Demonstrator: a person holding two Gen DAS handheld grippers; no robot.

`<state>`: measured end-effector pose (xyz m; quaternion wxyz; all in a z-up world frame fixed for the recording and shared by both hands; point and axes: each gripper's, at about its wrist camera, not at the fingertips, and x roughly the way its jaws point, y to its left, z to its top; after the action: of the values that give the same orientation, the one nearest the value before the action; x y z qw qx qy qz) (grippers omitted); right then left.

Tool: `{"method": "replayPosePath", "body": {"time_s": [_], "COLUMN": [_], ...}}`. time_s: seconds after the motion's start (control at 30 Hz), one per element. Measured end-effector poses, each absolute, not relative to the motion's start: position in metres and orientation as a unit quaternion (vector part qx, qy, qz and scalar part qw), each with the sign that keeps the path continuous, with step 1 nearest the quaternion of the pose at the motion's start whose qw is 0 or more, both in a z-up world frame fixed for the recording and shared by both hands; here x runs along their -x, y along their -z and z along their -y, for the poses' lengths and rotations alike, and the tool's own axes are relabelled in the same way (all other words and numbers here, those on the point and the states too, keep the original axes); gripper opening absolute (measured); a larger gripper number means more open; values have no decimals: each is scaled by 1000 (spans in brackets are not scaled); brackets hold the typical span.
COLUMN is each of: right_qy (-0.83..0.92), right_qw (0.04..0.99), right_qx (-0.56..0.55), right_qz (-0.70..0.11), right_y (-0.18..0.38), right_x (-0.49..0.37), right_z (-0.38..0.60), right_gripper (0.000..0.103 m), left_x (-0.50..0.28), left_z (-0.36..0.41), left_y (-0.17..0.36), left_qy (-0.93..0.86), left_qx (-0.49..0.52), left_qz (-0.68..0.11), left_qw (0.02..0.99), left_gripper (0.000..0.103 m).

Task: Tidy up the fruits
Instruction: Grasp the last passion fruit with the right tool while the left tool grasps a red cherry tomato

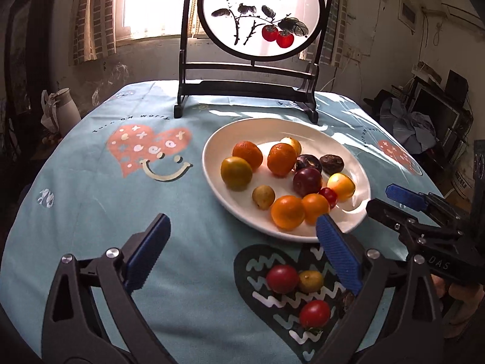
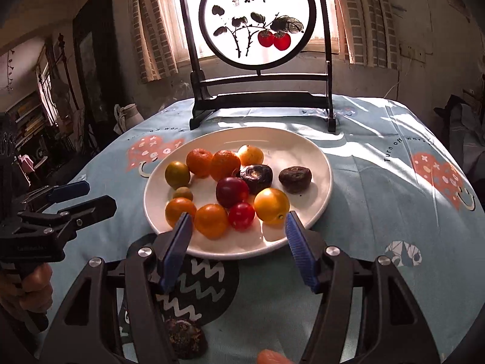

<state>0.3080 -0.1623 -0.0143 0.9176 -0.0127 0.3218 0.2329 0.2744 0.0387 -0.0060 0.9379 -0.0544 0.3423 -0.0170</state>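
Now left gripper spread wide, empty; right gripper half apart, empty, at plate's 6 o'clock rim. Two tomatoes on cloth.

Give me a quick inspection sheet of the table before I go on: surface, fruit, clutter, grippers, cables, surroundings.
Surface: round table under a light blue tablecloth with heart prints.
Job's things: white plate loaded with oranges, plums and other small fruit; still off the plate, two cherry tomatoes and a small yellow-green fruit on the dark heart print, plus a dark wrinkled fruit near the table edge.
Clutter: standing painted round screen behind the plate.
Grippers: left gripper wide open, empty; right gripper partly open at the plate's near rim, nothing between the fingers.
Cables: thin wires on the far right wall.
Surroundings: curtained window, white jug beside the table, cluttered room corners.
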Motion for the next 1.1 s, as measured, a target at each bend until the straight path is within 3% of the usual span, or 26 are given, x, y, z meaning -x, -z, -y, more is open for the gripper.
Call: {"method": "replayPosePath", "body": {"time_s": [0.4, 0.87, 1.1], "right_qy": [-269, -271, -269], "right_qw": [868, 848, 851], "right_qx": [49, 110, 125], "right_qz": [-415, -441, -433], "right_y": [51, 66, 64], "right_x": [-268, -255, -252], "right_z": [135, 121, 122], "right_gripper": [64, 64, 44], "left_x": [-266, -260, -261], "left_z": [-78, -70, -67], "left_y": [25, 18, 18], "left_qy": [-51, -39, -41], "left_qx": [112, 97, 86], "left_qz": [-374, -367, -369], "left_qw": [919, 924, 924], "left_gripper": [98, 98, 98]}}
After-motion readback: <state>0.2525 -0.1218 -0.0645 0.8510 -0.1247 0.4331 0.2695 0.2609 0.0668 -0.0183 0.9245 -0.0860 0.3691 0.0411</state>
